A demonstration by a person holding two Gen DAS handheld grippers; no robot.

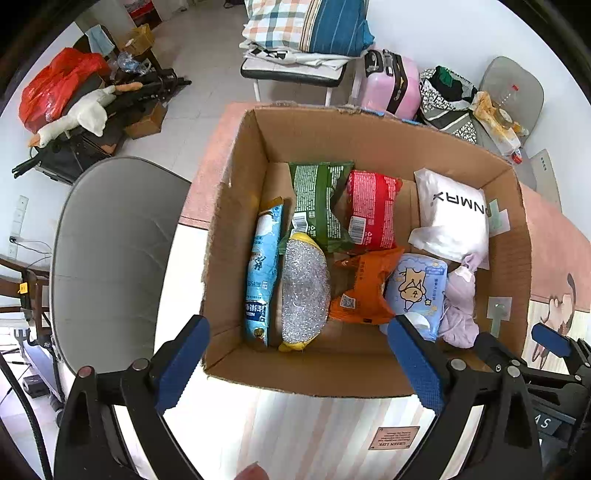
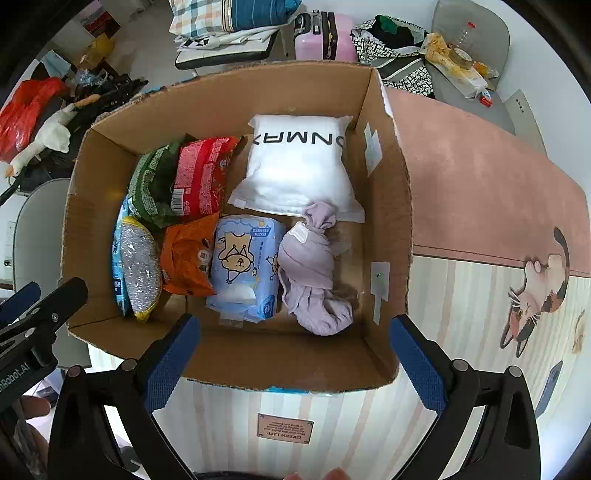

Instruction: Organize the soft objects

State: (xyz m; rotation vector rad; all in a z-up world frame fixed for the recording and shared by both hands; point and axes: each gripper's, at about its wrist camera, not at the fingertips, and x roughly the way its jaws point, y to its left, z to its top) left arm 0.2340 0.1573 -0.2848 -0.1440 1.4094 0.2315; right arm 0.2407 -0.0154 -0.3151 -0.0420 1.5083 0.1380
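Observation:
An open cardboard box (image 1: 240, 192) (image 2: 391, 206) stands on the table and holds several soft things: a white pouch (image 1: 452, 218) (image 2: 301, 170), a lilac cloth bundle (image 1: 460, 306) (image 2: 314, 277), a blue wipes pack (image 1: 417, 291) (image 2: 245, 266), an orange packet (image 1: 364, 291) (image 2: 186, 254), red (image 1: 373, 206) (image 2: 201, 173) and green (image 1: 319, 203) (image 2: 153, 188) packets, a silver scrubber sponge (image 1: 304, 295) (image 2: 140, 269) and a light-blue packet (image 1: 262, 269). My left gripper (image 1: 299, 365) is open and empty above the box's near edge. My right gripper (image 2: 295, 362) is open and empty there too.
A striped tablecloth with a cat print (image 2: 535, 291) covers the table. A grey chair (image 1: 110, 251) stands left of the table. Beyond it are a chair with folded bedding (image 1: 306, 33), a pink suitcase (image 1: 391, 85), bags and a plush goose (image 1: 77, 114) on the floor.

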